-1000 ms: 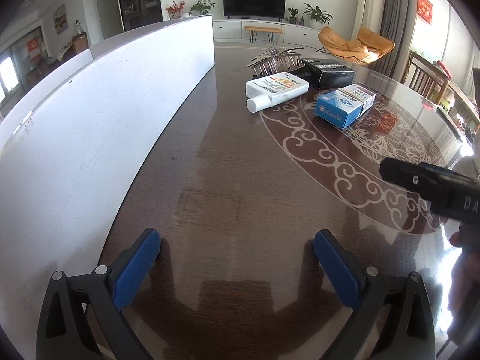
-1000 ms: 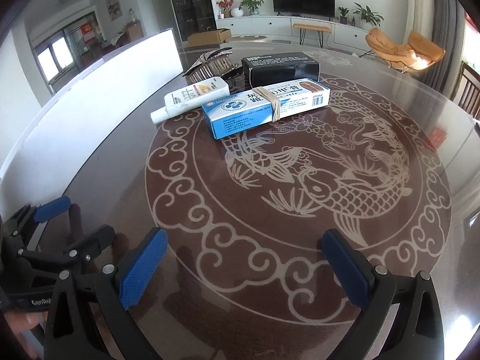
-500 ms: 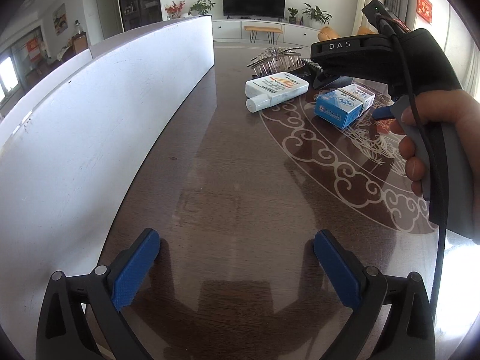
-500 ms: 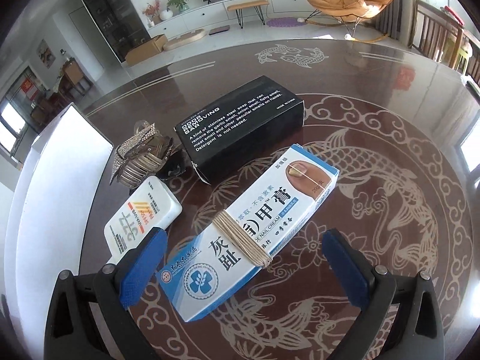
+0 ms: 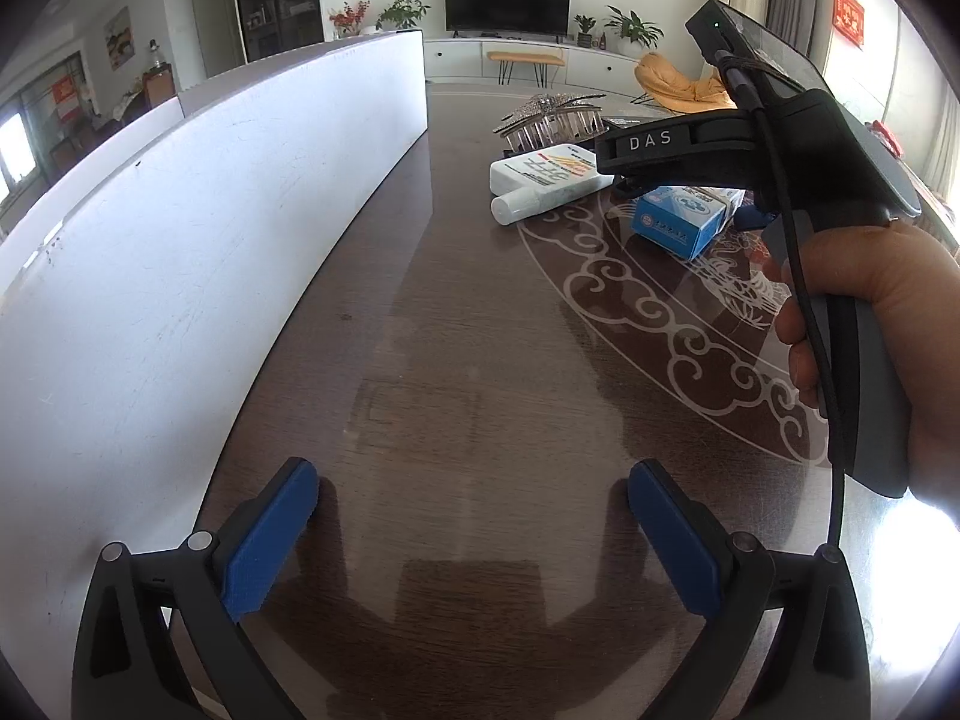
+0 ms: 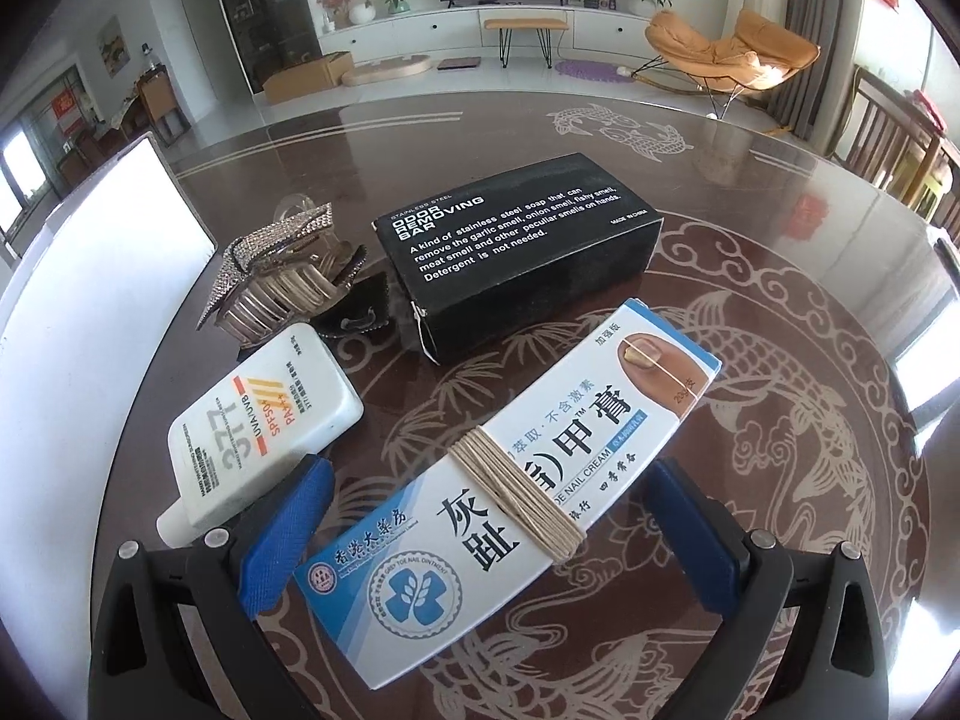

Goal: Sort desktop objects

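A blue-and-white nail cream box (image 6: 510,498) with twine wound round its middle lies slantwise between the blue pads of my right gripper (image 6: 489,531), which is open and straddles it. Left of it lies a white sunscreen tube (image 6: 264,420). Behind stand a black soap box (image 6: 516,252) and a rhinestone hair claw (image 6: 282,276). In the left wrist view the cream box (image 5: 684,216), sunscreen tube (image 5: 546,180) and hair claw (image 5: 552,120) sit far ahead. My left gripper (image 5: 474,540) is open over bare table, holding nothing.
A long white panel (image 5: 180,228) runs along the table's left side. The dark round table (image 5: 468,372) has a pale fish and cloud pattern. A hand (image 5: 870,312) holds the right gripper's black body. An orange chair (image 6: 732,48) stands beyond.
The right gripper moved forward and down over the objects until its open pads flank the nail cream box. The left gripper stayed still.
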Tool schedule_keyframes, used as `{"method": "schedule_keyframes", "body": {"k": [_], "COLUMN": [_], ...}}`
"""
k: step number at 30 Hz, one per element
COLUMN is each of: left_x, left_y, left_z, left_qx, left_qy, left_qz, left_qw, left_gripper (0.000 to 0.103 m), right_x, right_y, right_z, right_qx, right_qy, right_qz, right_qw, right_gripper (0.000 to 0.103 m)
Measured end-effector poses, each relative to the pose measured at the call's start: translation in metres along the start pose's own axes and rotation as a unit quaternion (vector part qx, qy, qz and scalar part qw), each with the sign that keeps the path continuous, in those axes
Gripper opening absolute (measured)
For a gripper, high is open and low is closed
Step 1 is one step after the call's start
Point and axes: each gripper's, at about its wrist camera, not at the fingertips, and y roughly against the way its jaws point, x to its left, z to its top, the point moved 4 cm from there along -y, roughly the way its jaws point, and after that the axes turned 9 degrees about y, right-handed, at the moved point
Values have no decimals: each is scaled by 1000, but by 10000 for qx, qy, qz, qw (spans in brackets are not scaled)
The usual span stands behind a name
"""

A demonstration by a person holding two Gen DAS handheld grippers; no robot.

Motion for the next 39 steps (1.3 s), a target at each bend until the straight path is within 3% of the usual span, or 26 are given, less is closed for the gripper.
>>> {"method": "schedule_keyframes", "body": {"k": [8, 15, 18, 28, 39], "left_x": [0, 0, 0, 0, 0], "left_y": [0, 0, 0, 0, 0], "left_z": [0, 0, 0, 0, 0], "left_qx": [0, 0, 0, 0, 0], "left_qy": [-1, -1, -1, -2, -2], "left_qz": [-1, -2, -2, -3, -4], "left_qw": [10000, 10000, 10000, 10000, 10000], "left_gripper": [103, 103, 103, 103, 103], "right_x": [7, -2, -6, -19, -39], "right_y": [-4, 3, 5, 19, 49], "right_z": [-9, -7, -8, -35, -88], "right_qx": [-92, -323, -366, -515, -563], "right_qy": [371, 480, 530, 715, 921], "right_qz": [-131, -91, -50, 67, 187], "right_qw": [9992, 9983, 9979, 9961, 9940], "right_gripper": [101, 53, 45, 45, 45]}}
